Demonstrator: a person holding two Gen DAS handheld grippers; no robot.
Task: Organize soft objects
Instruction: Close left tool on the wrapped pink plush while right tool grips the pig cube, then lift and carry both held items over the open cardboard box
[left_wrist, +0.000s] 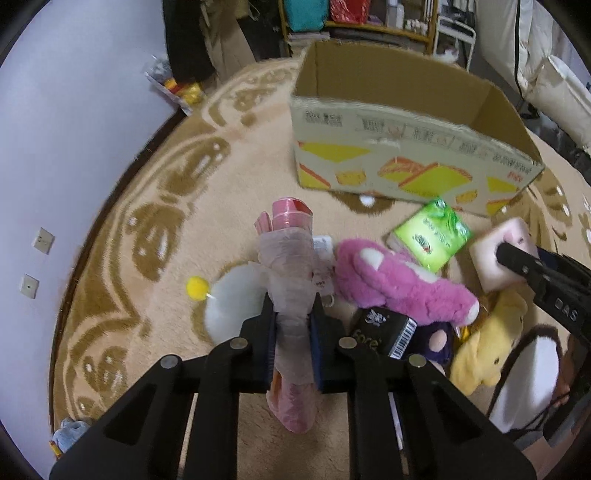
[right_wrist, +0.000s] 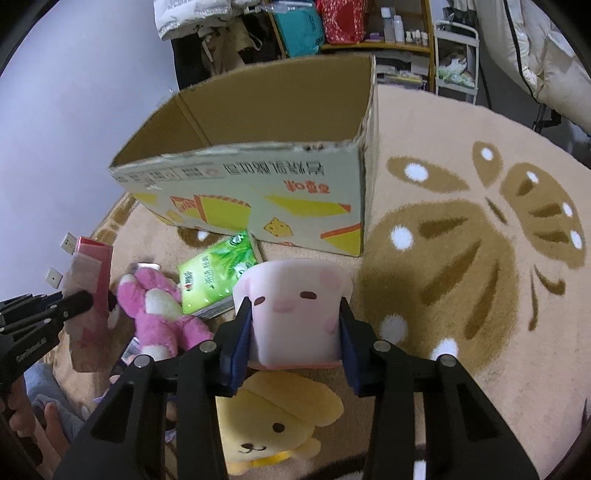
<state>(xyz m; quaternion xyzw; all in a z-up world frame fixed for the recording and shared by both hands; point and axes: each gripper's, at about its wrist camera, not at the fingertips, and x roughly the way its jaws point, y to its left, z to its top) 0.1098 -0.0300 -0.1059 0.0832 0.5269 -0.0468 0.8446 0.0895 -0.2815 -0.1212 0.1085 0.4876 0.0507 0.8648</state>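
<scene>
Claws both grip soft things above the carpet (right_wrist: 461, 122): the left claw (left_wrist: 293, 308) is closed on a pink wrapped bundle (left_wrist: 290, 258), and the right claw (right_wrist: 293, 314) is clamped on a pale pink face cushion (right_wrist: 295, 314). Ahead of both stands the open cardboard box (right_wrist: 258, 184). Between and below them lie a pink plush bear (left_wrist: 399, 280), a green tissue pack (right_wrist: 216, 273) and a yellow plush dog (right_wrist: 273, 424).

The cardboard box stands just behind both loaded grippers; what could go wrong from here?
1. The left gripper pinches only the middle of the thin pink wrapped pack; it may slip or droop while being lifted.
2. The right gripper squeezes the pink cube plush; carried low, it might catch the cardboard box on its torn front rim.
</scene>
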